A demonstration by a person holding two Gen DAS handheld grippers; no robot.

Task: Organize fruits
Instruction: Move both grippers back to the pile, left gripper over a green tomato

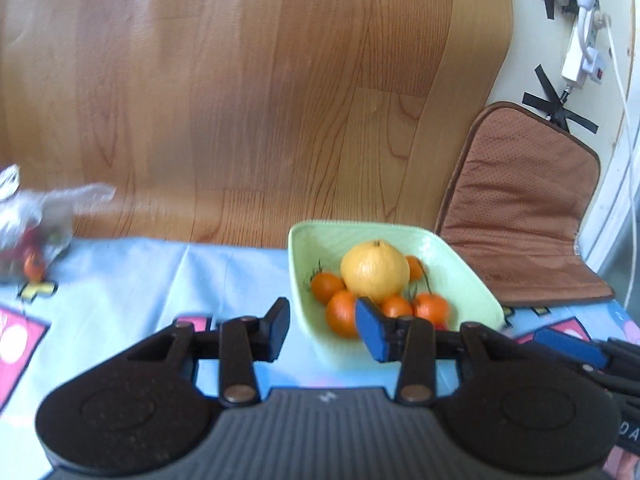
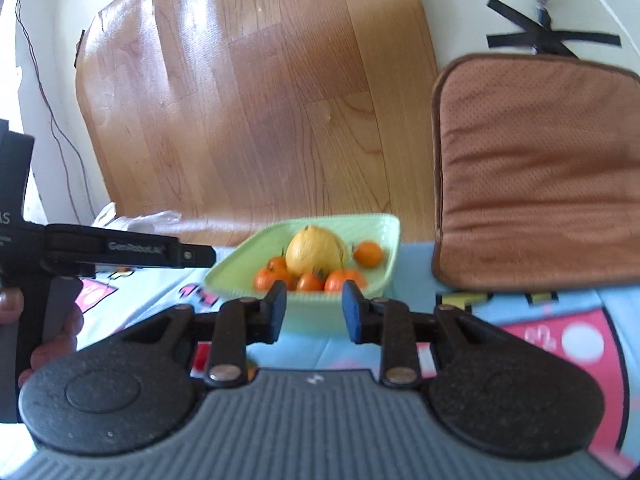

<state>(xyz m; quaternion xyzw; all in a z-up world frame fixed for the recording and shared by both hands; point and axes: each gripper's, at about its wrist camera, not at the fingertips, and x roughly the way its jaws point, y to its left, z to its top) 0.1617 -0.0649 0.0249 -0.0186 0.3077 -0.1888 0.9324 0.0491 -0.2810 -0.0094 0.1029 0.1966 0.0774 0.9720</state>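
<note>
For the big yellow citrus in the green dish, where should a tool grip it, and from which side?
Probably from above, pads across the widest middle of the yellow citrus. It sits highest in the green dish, with small orange fruits packed around its base, so its sides are only free higher up. A low approach would meet the dish rim and the small fruit.

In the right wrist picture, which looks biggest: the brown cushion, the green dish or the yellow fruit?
1. brown cushion, though it may sit nearer the camera
2. green dish
3. yellow fruit, which lies inside the dish, so it is clearly smaller
</note>
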